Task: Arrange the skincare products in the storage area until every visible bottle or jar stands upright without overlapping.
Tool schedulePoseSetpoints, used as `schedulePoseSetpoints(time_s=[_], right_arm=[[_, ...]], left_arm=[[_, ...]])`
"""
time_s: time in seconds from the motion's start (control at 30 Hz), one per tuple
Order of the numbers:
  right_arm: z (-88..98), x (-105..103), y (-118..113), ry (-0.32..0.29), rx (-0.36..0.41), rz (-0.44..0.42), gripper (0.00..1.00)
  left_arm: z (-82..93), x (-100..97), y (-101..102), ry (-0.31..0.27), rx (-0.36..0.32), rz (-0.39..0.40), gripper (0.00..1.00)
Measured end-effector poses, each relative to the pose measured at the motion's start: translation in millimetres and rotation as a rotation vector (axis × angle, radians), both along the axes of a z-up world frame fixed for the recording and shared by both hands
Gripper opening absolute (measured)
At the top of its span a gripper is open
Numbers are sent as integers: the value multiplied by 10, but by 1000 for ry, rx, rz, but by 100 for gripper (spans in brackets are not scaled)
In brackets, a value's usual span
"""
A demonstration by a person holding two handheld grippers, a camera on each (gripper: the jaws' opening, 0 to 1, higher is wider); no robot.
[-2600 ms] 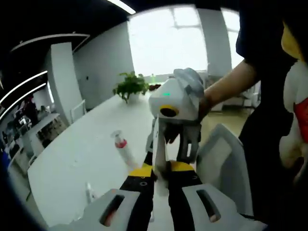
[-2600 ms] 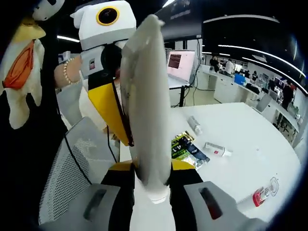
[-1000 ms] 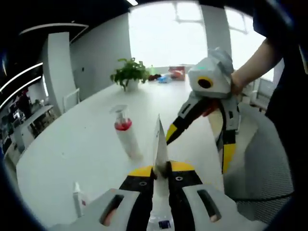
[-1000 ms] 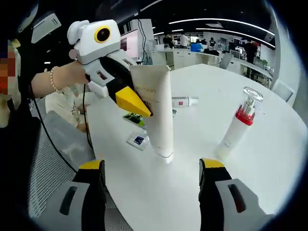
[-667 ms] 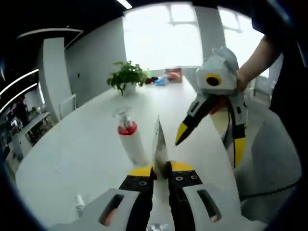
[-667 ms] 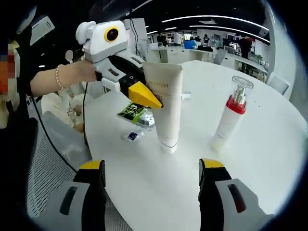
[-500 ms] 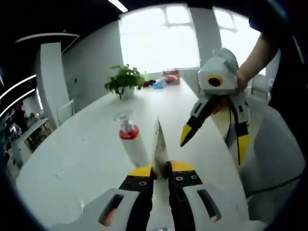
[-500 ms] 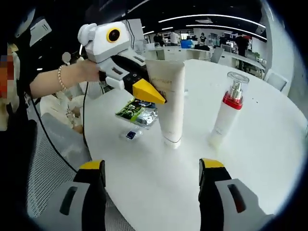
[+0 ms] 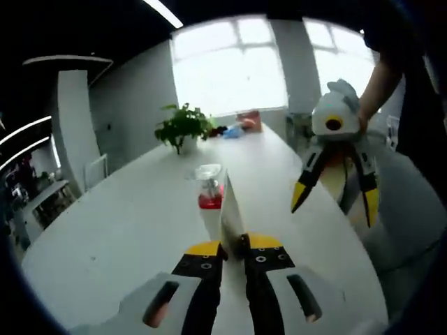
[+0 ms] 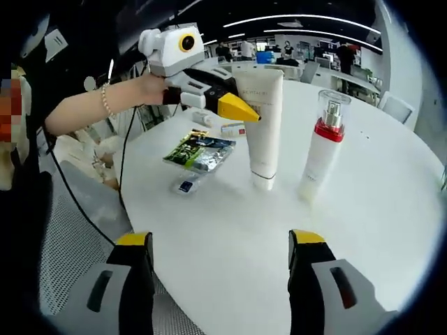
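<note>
While the white tube (image 10: 264,125) is stood cap-down on the white table (image 10: 363,230), its upper end is pinched between the yellow-tipped jaws of the left gripper (image 10: 237,106), seen in the right gripper view reaching in from the left in a hand (image 10: 150,89) with a beaded bracelet. In the left gripper view the same tube (image 9: 230,213) is seen edge-on as a thin blade rising between the jaws, so its lower end is hidden behind the gripper body. Just beside the tube, apart from it, a white pump bottle (image 10: 320,143) with a red collar and clear cap is stood upright; in the left gripper view it (image 9: 209,202) is partly covered by the tube. The right gripper (image 9: 334,195) is held above the table edge with its jaws spread wide and nothing between them — the same spread is shown at the bottom of its own view. Near the table's edge a green-and-silver sachet (image 10: 199,152) and a small dark packet (image 10: 186,185) are laid flat. Behind the left gripper, small items lie on the table — too blocked to be identified. A potted plant (image 9: 183,127) is set at the far end of the table.
</note>
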State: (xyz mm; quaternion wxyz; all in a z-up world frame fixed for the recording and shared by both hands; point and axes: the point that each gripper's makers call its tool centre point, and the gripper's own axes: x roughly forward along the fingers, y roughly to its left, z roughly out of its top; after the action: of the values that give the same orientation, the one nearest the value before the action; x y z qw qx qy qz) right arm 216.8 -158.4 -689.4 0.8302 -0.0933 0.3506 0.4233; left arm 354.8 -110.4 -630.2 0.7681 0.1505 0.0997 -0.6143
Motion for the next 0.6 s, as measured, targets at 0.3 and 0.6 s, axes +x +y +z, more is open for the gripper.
schedulePoseSetpoints(time_s=[0.3, 0.6], right_arm=[[-26, 50, -51, 3, 3, -20, 79], [-84, 34, -154, 19, -10, -35, 79]], left_arm=[[4, 174, -86, 7, -51, -11, 13], [22, 319, -198, 25, -110, -10, 13]])
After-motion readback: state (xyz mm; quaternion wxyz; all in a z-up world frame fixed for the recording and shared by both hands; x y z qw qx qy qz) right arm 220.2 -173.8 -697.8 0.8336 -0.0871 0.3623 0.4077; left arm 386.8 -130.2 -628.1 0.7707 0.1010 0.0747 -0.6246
